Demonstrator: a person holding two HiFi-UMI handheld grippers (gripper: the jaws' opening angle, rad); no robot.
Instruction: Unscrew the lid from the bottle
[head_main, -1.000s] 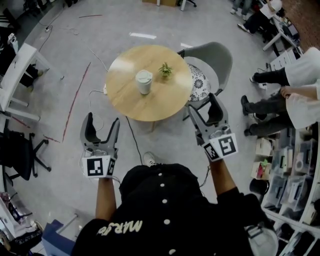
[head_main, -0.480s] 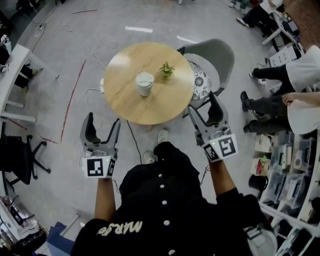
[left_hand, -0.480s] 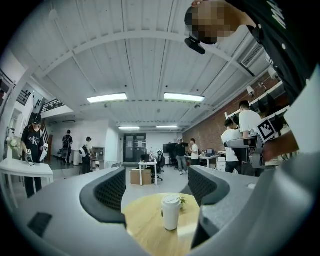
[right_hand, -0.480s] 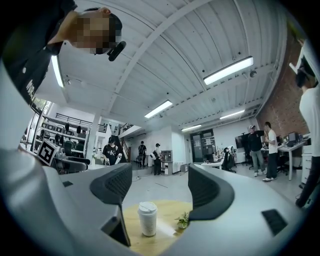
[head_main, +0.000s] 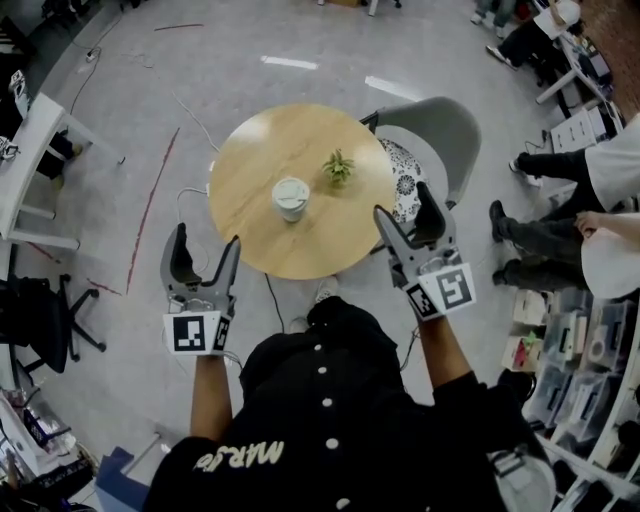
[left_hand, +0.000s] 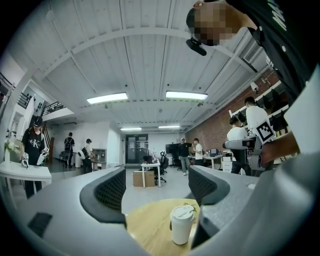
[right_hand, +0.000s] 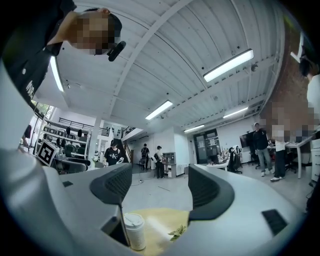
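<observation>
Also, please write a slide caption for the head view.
Left gripper and right gripper, both open and empty, before a round table bearing a lidded bottle and a small plant.

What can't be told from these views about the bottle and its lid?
- Lid thread and tightness: too small in every view.
- Bottle left edge, right gripper view: behind a jaw.
- Plant, left gripper view: mostly behind a jaw.
- Table base, head view: under the tabletop.
</observation>
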